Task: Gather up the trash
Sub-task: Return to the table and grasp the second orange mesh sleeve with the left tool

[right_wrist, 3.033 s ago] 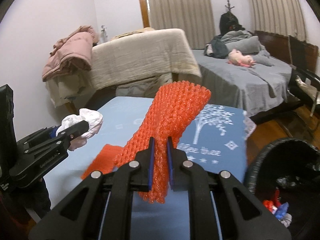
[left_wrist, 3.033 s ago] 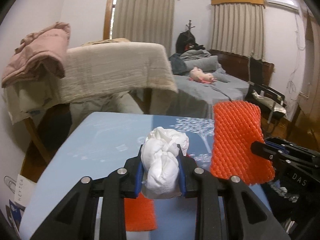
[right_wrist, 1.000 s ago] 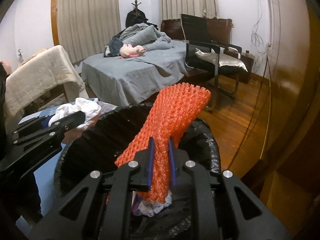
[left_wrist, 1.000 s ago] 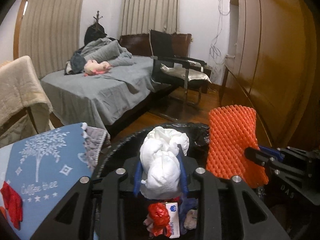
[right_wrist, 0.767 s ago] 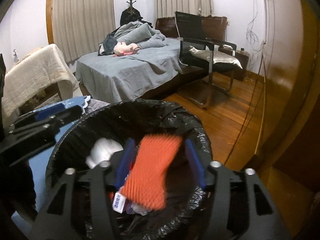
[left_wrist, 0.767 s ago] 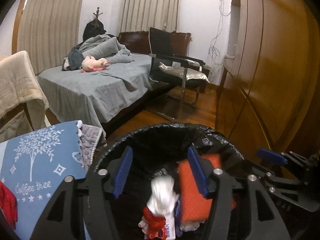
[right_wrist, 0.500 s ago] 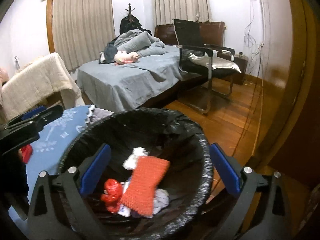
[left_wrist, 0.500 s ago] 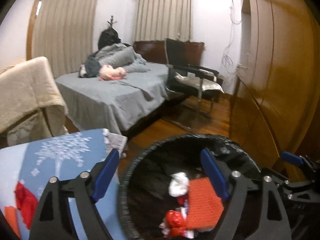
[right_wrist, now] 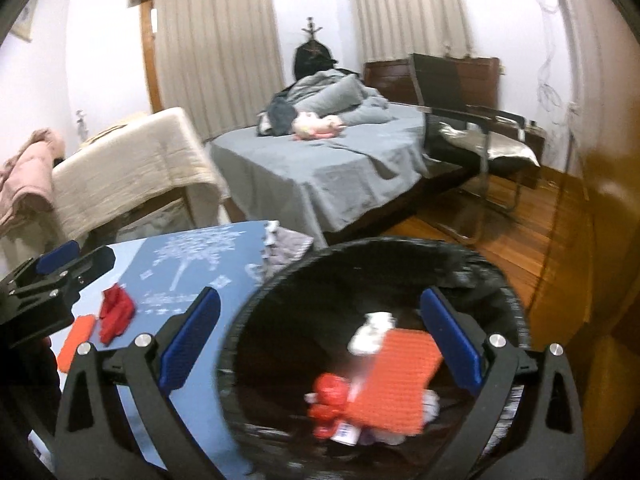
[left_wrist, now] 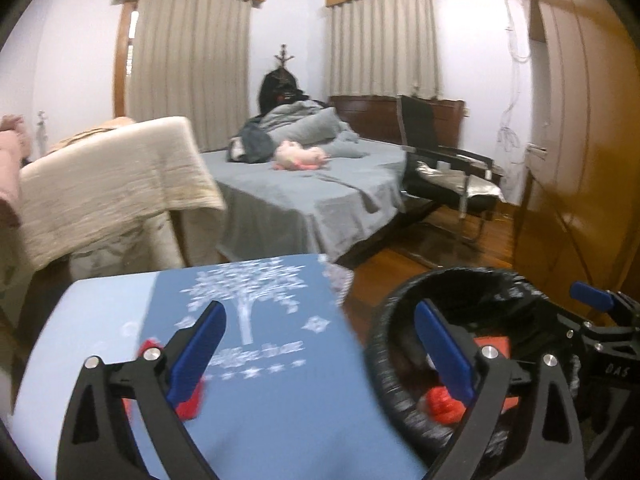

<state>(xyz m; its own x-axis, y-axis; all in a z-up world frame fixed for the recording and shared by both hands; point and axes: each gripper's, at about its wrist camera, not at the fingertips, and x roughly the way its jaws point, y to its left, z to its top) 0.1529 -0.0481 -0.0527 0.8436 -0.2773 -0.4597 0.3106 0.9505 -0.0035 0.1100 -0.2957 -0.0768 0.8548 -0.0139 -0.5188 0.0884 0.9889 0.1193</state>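
Observation:
A black-lined trash bin point(right_wrist: 400, 242) stands right of the blue table point(right_wrist: 192, 248). In it lie an orange foam net point(right_wrist: 400, 380), a white paper wad point(right_wrist: 372, 332) and red scraps point(right_wrist: 328, 396). My right gripper point(right_wrist: 320, 300) hangs open above the bin's left rim with nothing between its fingers. My left gripper point(left_wrist: 318, 312) is over the table's right edge; its jaws are opening and nothing is between them. On the table lie a red scrap point(right_wrist: 116, 312) and an orange piece point(right_wrist: 76, 340); the left wrist view shows the red scrap point(left_wrist: 188, 404) behind the left finger.
A grey bed point(left_wrist: 312, 196) lies beyond the table, with a black chair point(left_wrist: 440, 160) to its right. A wooden wardrobe point(left_wrist: 580, 184) lines the right side. A beige blanket point(left_wrist: 112, 176) drapes furniture at the left. Wooden floor point(right_wrist: 520, 232) surrounds the bin.
Both grippers opened over the bin; the white wad and the orange net dropped into it. Both views have since swung left, bringing the table back into sight.

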